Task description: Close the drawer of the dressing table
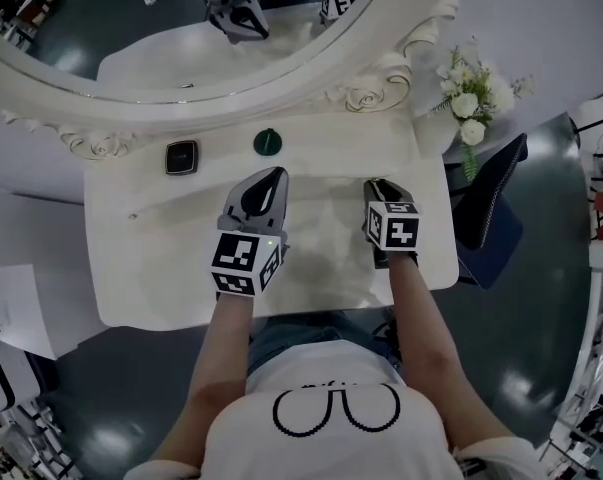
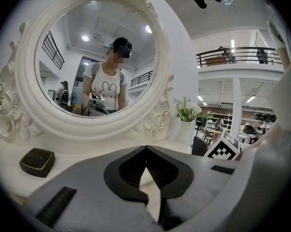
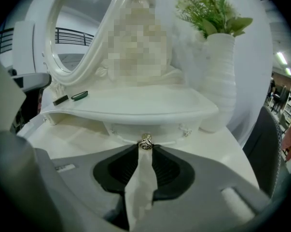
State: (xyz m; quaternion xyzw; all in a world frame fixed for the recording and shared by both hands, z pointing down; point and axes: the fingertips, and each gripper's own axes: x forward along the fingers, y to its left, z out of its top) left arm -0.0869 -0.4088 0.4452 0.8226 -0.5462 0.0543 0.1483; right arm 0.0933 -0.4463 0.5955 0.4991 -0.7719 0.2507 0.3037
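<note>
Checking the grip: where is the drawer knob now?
In the right gripper view, the drawer knob sits centre frame, pinched by the right gripper, on the drawer front just under the curved shelf.

A pale grey wall [image 1: 541, 28] is rising behind the dressing table [image 1: 151, 258], and a dark, glossy floor [image 1: 551, 298] is catching blurred patches of light. A dark blue chair [image 1: 496, 198] is standing just beside the table's right end, near a white vase [image 3: 217, 76] that is holding white flowers [image 1: 471, 93] and green stems. In the left gripper view a wide hall is opening out to the right: a balcony railing [image 2: 237, 56] is running along an upper level, a white pillar [image 2: 237, 108] is standing under it, strip lights [image 2: 250, 99] are glowing on the ceiling, and shelves [image 2: 217, 120] are lining the far side.
</note>
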